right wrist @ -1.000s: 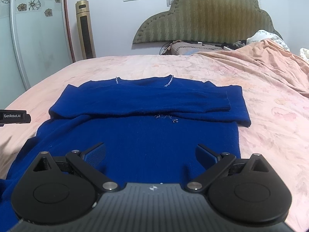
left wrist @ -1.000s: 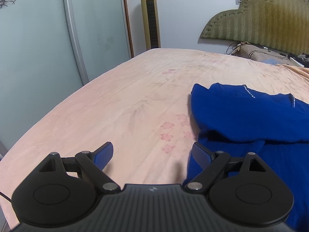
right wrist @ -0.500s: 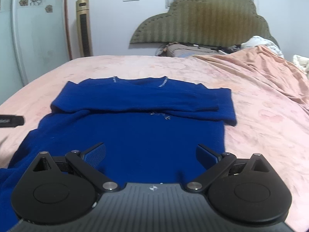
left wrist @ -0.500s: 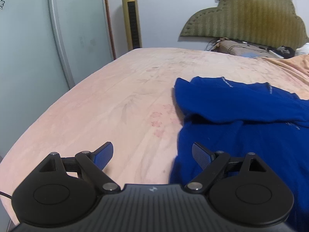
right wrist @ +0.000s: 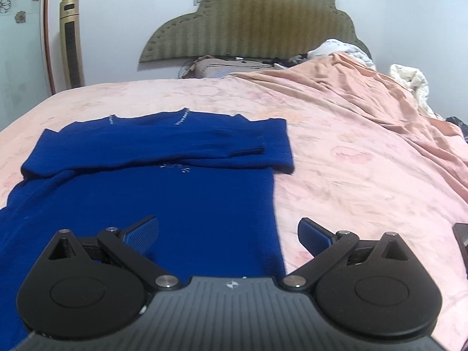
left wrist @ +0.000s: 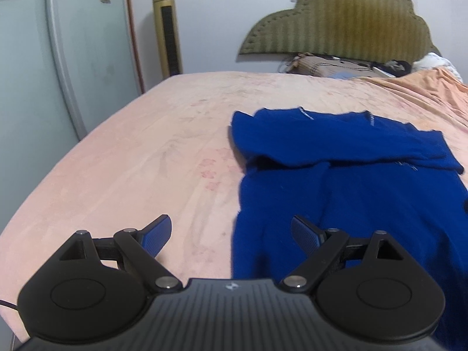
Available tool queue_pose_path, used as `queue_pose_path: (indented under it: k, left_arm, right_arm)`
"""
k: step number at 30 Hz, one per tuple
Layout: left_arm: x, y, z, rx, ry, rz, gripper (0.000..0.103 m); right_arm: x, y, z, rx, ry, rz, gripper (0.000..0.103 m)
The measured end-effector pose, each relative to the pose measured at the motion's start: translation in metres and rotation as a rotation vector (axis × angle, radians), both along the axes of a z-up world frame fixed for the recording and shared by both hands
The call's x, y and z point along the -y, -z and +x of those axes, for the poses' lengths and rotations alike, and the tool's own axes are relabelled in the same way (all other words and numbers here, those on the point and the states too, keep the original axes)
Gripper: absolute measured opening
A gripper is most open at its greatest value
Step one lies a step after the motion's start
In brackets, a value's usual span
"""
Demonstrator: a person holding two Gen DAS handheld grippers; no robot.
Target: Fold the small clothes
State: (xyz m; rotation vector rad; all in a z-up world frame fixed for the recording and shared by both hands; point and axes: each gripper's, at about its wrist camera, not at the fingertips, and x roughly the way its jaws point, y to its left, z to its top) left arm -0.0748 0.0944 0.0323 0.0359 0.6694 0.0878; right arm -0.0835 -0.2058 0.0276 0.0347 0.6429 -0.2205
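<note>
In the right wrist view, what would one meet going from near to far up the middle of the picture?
Right tongs → blue sweater body → its folded sleeves → pink bedsheet → pillow → headboard.

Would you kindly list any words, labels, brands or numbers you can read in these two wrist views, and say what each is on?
No text reads clearly in either view.
Blue sweater: pale lettering along the neckline and a small mark on the chest, too small and blurred to read.
Left gripper and right gripper: a small embossed logo on each body, a symbol only, no letters.
</note>
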Motion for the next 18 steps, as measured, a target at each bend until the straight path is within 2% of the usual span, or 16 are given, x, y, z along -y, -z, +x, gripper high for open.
queue_pose_path:
  k: [13, 16, 18]
  left_arm:
    - [0.002, 0.002, -0.018, -0.002, 0.096, 0.031, 0.090]
    - [-0.002, 0.003, -0.022, -0.030, 0.139, -0.005, 0.090]
    - [-0.008, 0.003, -0.024, -0.064, 0.187, -0.051, 0.090]
  right_arm:
    - [0.013, 0.003, -0.007, -0.007, 0.044, -0.036, 0.103]
    - [0.017, 0.002, -0.011, 0.001, 0.033, -0.022, 0.103]
    - [0.019, 0.001, -0.017, 0.005, -0.017, -0.005, 0.103]
